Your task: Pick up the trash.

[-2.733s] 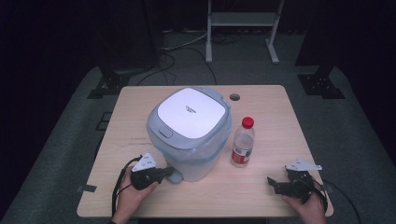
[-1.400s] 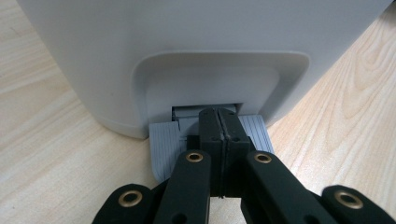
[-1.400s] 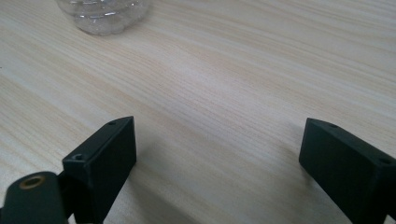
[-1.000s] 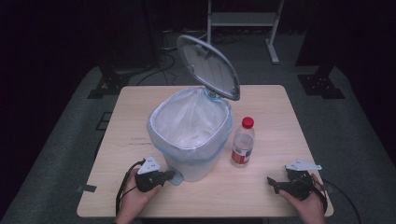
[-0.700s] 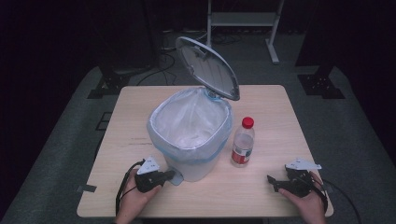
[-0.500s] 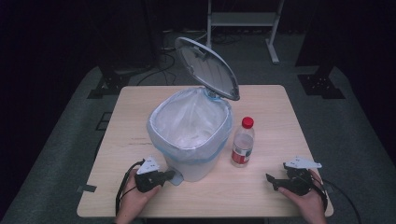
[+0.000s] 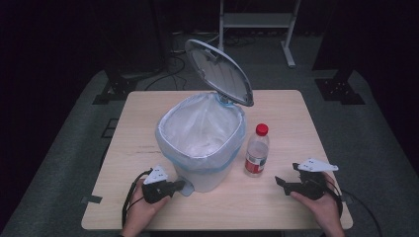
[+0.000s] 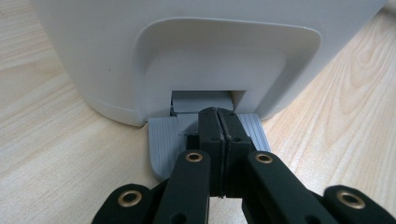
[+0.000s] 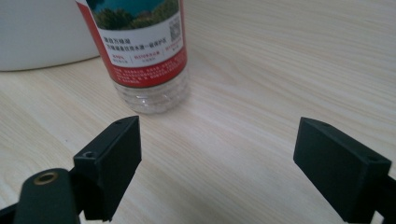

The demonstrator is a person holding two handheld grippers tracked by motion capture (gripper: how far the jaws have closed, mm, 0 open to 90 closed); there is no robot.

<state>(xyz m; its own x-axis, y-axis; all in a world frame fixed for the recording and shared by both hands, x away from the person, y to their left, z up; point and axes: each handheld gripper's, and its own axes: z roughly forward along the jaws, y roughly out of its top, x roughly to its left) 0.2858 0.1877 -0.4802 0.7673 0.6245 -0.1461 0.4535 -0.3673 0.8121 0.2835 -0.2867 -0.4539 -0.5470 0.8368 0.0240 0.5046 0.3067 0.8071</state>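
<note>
pressing the bin's grey pedal [image 8: 205, 135] with our clenched left gripper [image 8: 218, 140], we have raised the lid [image 7: 220, 71]; the bottle [image 7: 257, 150] stands beside the bin [image 7: 200, 143], right gripper [image 9: 215, 158] released nearby.

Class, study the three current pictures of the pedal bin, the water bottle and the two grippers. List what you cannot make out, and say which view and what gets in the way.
- Bin contents: high view, the crumpled white liner hides the bottom.
- Water bottle cap and neck: right gripper view, cut off by the top edge.
- Bottle label small print: too small to read.
- Pedal middle: left gripper view, covered by the left gripper, jaws shut.
- Right gripper: jaws open, empty.
</note>
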